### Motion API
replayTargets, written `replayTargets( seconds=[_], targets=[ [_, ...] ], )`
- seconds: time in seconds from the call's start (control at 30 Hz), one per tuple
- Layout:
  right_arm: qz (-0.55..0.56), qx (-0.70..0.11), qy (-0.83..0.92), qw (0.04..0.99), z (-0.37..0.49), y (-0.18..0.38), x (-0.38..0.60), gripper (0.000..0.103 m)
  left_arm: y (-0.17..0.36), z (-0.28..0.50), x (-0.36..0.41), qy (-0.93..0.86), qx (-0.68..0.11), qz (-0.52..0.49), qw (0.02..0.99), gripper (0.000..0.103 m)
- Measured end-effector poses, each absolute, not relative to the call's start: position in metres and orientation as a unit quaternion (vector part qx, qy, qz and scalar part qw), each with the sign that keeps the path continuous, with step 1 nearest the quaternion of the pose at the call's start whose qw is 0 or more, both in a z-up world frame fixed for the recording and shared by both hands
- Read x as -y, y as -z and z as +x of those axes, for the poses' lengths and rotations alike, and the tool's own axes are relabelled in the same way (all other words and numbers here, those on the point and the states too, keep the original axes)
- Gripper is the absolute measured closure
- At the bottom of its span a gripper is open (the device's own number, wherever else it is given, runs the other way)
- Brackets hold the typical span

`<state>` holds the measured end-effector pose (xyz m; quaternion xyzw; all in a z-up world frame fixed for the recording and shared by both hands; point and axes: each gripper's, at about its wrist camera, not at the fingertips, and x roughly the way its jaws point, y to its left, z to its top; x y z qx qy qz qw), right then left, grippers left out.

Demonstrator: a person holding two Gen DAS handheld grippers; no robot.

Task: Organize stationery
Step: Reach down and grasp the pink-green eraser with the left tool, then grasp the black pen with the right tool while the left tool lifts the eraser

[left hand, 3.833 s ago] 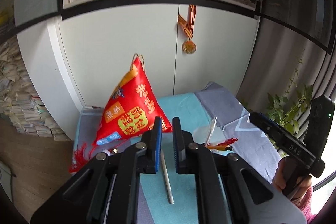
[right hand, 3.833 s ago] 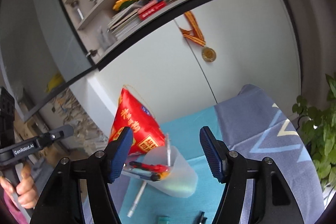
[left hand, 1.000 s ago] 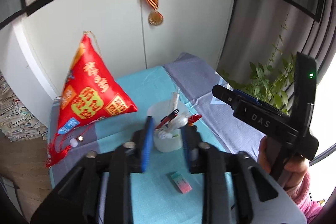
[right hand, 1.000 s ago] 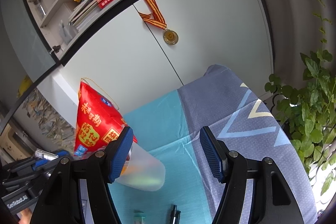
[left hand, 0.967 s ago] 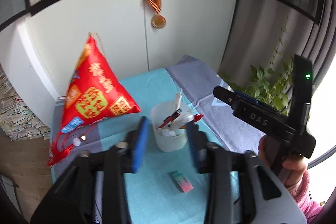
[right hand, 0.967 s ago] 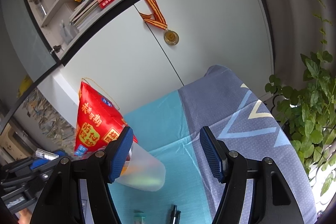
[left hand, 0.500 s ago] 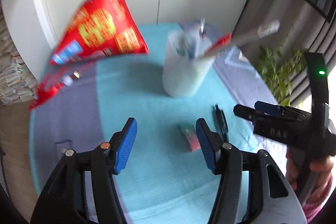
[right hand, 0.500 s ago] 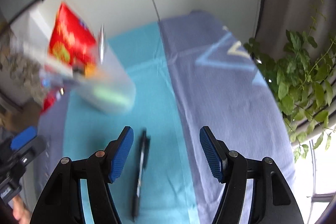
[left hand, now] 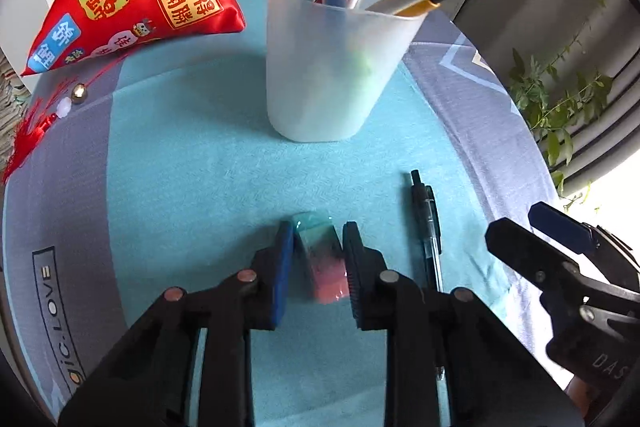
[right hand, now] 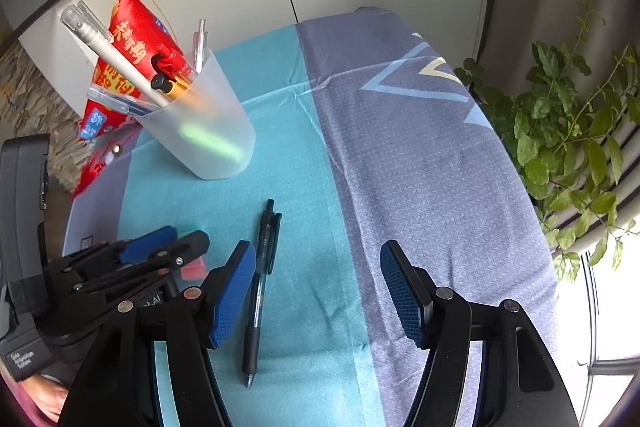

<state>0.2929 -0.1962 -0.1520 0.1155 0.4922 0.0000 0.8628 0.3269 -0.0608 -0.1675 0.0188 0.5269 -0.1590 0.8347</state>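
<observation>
A small teal-and-pink eraser [left hand: 322, 259] in clear wrap lies flat on the turquoise cloth, near edge of the scene, long axis running near to far; to its right, a little apart, a black clicker pen [left hand: 429, 227] lies flat, nearly parallel; farther back stands a frosted translucent cup [left hand: 332, 67], upright, crowded with pens leaning out over its rim.

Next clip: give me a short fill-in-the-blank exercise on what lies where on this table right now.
1. The eraser lies between the fingers of the ____ tool.
2. The black pen lies flat on the ____ band of the cloth.
3. The other pens stand in a frosted ____.
4. The right tool holds ____.

Missing words: left; teal; cup; nothing
</observation>
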Motion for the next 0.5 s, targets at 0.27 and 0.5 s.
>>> replayTargets(
  seconds=[0.27, 0.5],
  targets=[
    [0.108, -0.502, -0.002, 0.858, 0.304, 0.156, 0.182, 0.036, 0.143, 0.297, 0.014, 0.179, -0.493, -0.006, 0.852, 0.084],
    [0.121, -0.518, 0.011, 0.847, 0.318, 0.162, 0.175, 0.036, 0.106, 0.264, -0.027, 0.177, -0.434, -0.020, 0.883, 0.084]
  ],
)
